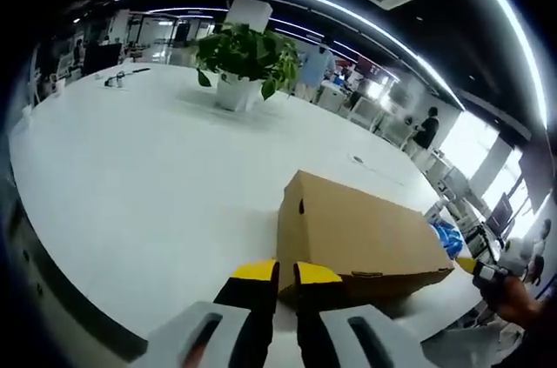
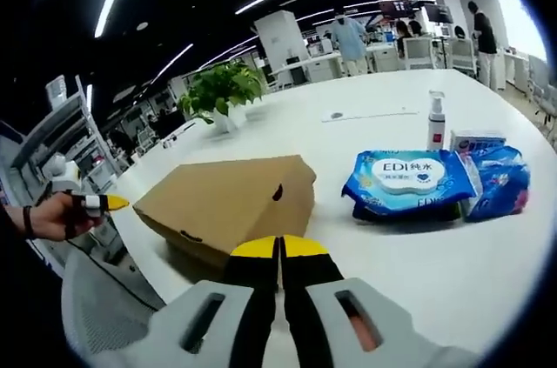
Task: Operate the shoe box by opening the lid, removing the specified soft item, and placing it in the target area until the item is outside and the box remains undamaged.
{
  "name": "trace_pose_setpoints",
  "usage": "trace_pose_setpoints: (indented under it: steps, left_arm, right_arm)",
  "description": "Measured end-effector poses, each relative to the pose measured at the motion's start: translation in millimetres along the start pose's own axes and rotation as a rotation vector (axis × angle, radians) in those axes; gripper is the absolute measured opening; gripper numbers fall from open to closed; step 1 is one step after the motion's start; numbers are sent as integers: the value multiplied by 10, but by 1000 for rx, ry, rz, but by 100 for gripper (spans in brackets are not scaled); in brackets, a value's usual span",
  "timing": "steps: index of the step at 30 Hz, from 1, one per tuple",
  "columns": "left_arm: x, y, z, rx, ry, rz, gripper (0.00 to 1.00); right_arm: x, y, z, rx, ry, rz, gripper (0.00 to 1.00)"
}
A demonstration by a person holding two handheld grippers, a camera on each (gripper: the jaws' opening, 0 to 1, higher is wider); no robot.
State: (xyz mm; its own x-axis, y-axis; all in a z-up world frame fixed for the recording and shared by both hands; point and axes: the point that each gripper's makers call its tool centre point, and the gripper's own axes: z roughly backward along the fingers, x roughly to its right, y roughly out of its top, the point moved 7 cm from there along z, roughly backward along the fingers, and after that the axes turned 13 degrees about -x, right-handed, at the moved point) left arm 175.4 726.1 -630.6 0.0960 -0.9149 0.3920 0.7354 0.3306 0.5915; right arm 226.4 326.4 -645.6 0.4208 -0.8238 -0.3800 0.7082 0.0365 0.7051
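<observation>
A brown cardboard shoe box [image 1: 361, 242] lies on the white table [image 1: 157, 168] with its lid down. My left gripper [image 1: 286, 276] hovers just in front of the box's near corner, yellow-tipped jaws shut with nothing between them. In the right gripper view the same box [image 2: 231, 203] sits left of centre. My right gripper [image 2: 280, 249] is at its near edge, shut and empty. The left gripper [image 2: 104, 203], held in a hand, shows at the left edge of the right gripper view. The right gripper [image 1: 477, 268] shows at the right edge of the left gripper view. What the box holds is hidden.
Right of the box lie a blue wet-wipes pack [image 2: 409, 181] and a second blue pack [image 2: 500, 178]; a spray bottle [image 2: 436, 120] and a small carton [image 2: 474, 140] stand behind them. A potted plant [image 1: 244, 59] stands far back. People stand at desks beyond.
</observation>
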Motion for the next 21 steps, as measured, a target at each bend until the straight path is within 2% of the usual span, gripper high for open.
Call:
trace_pose_setpoints:
  steps: [2, 5, 12, 16, 18, 21]
  left_arm:
    - [-7, 1, -16, -2, -7, 22, 15]
    - [19, 26, -41, 9, -32, 41, 19]
    - [68, 9, -230, -26, -54, 49, 23]
    - [114, -39, -320, -77, -48, 19, 22]
    - [130, -51, -359, -106, -36, -8, 19]
    - [200, -14, -373, -92, -61, -5, 11]
  right_arm:
    - [-21, 29, 5, 20, 20, -21, 3]
    - [-70, 63, -29, 32, 68, -64, 15]
    - [-180, 32, -251, -31, 137, -78, 28]
    - [-207, -107, -388, -116, 109, -43, 26]
    - [-201, -117, -416, -109, 116, -51, 25]
    - [-177, -123, -438, -91, 107, -61, 24]
